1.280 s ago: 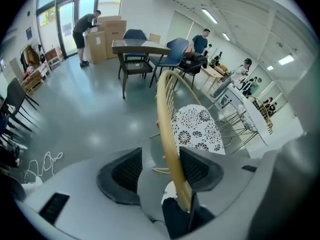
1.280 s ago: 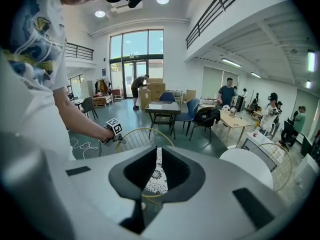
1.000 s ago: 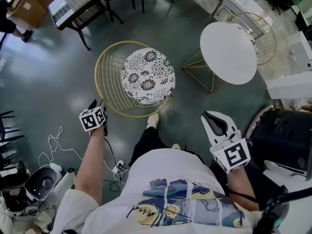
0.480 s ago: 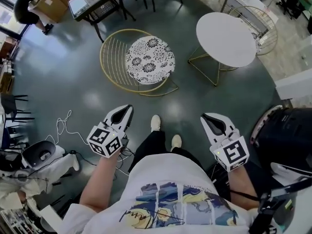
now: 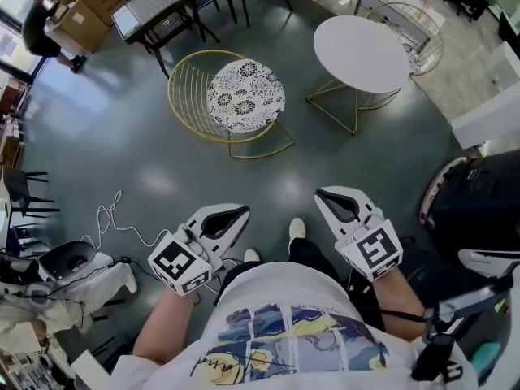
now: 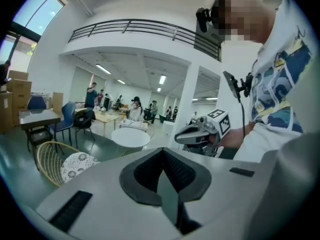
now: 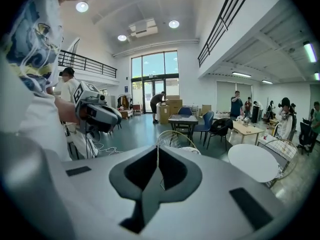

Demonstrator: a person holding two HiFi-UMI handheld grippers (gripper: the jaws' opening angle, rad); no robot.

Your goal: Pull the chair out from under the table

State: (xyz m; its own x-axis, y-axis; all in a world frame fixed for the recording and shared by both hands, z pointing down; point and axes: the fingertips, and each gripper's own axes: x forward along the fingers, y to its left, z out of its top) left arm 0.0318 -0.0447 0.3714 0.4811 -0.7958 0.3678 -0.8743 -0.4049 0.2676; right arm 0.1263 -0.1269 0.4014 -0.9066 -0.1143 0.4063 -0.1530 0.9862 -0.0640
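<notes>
Gold wire forms the round chair (image 5: 188,96), which stands on the dark green floor (image 5: 106,145) with its black-and-white patterned cushion (image 5: 245,94) facing up. In the head view it is out in the open, to the left of the white round table (image 5: 361,51). Chair and table are near each other but apart, with a strip of floor between them, and no part of the seat lies beneath the tabletop.

Nearer the camera, a person in a white printed shirt (image 5: 284,331) holds 2 grippers low in front of the body, well apart from the chair. The left gripper (image 5: 242,212) points up and to the right in the head view, with its marker cube (image 5: 180,265) at the wrist end. Its own view shows the 2 jaws pressed together with nothing between them. The right gripper (image 5: 322,195) points up and slightly left, its marker cube (image 5: 372,250) behind it. Its own view likewise shows the jaws closed against each other and empty. 2 pale shoes (image 5: 296,229) show on the floor between the grippers.

Both gripper views look across the room at the chair and the table standing side by side. A dark desk (image 5: 154,6) and cardboard boxes (image 5: 81,2) sit beyond the chair, toward the top left corner of the head view. A second wire chair (image 5: 418,31) stands behind the table, and a white cable (image 5: 106,218) trails over the floor at the left.
</notes>
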